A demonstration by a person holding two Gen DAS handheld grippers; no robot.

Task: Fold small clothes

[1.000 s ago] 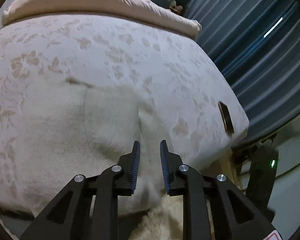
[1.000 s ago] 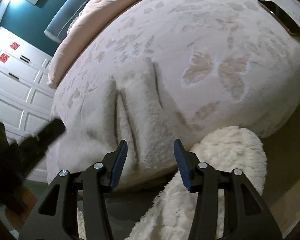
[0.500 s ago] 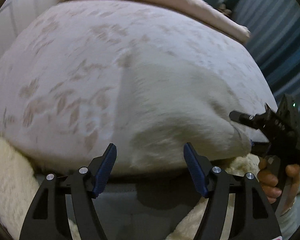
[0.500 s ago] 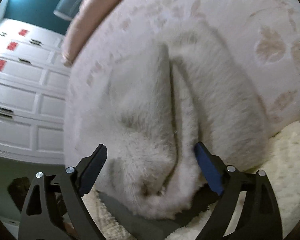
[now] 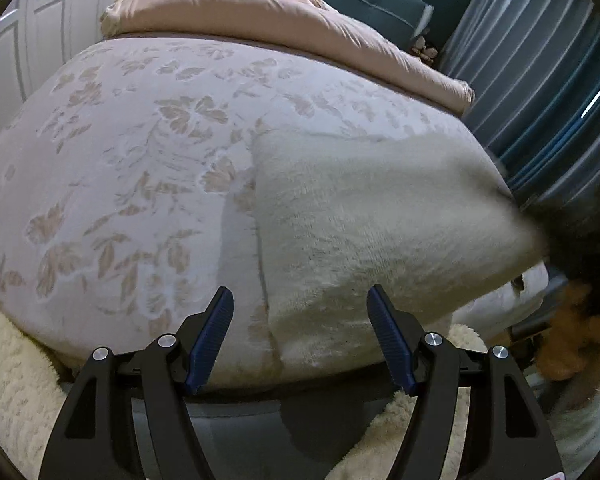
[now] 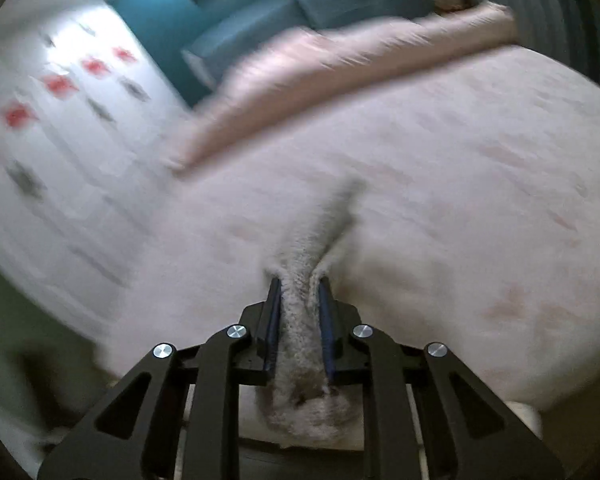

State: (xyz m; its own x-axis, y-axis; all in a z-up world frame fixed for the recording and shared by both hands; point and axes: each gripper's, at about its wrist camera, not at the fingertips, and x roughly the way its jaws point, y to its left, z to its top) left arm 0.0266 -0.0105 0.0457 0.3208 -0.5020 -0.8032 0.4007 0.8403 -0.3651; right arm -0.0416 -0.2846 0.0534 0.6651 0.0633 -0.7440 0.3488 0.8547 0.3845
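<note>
A fluffy cream-white garment (image 5: 372,224) lies on the floral bedspread (image 5: 120,168) near the bed's front edge. My left gripper (image 5: 300,332) is open, its jaws wide apart over the garment's near left corner, holding nothing. My right gripper (image 6: 298,312) is shut on a bunched edge of the same garment (image 6: 300,344), which runs between the blue pads (image 6: 274,320) and away over the bed. In the left wrist view the garment's right corner is pulled up toward a dark blur at the right edge.
A pink duvet (image 5: 268,12) lies rolled at the head of the bed. A fluffy cream rug (image 5: 8,360) lies below the front edge. Grey curtains (image 5: 548,60) hang on the right; white wardrobe doors (image 6: 40,128) stand on the left.
My right gripper has closed on the garment's edge and lifted it. My left gripper opened wide and moved to the garment's left corner. The right view now blurs from motion.
</note>
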